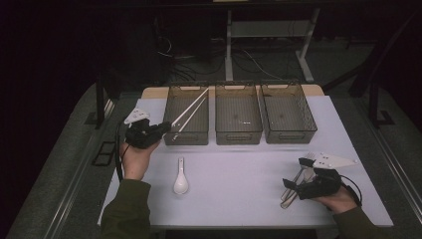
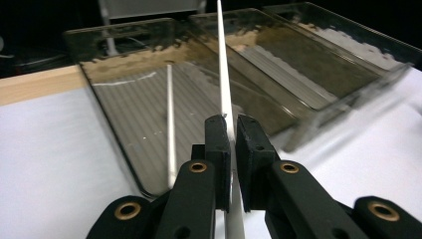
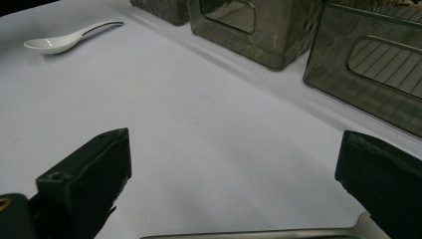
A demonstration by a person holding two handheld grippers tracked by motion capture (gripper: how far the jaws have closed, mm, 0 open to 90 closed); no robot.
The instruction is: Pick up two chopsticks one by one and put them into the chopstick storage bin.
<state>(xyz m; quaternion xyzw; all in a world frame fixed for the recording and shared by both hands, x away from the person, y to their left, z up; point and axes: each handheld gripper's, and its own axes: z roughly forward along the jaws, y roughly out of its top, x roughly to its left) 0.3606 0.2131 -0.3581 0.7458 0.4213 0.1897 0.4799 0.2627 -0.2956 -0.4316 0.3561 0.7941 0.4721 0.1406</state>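
- Nearest the camera, at the near right of the bench (image 1: 239, 194), the right tool (image 1: 293, 185) rests low with its jaws spread wide and nothing between them; metal cutlery (image 1: 294, 186) lies on the bench right by its tips, and a grey handle edge (image 3: 259, 233) shows just below the jaws in the right gripper view.
- At the near left, a white spoon (image 1: 180, 182) lies alone, handle pointing away.
- The left tool (image 1: 164, 128) is clamped on a white chopstick (image 2: 225, 94), held near its lower end.
- That chopstick's long axis runs up and away from the jaws, slanting to the far right over the left bin (image 1: 171, 130), where a second chopstick (image 2: 170, 124) already lies inside.
- The held stick sits above the bin's near wall, not yet down in it, so I'd judge the coming move as lowering and letting go along that same slant.
- The middle bin (image 1: 238, 137) and right bin (image 1: 311, 124) stand just beside it, both bare.
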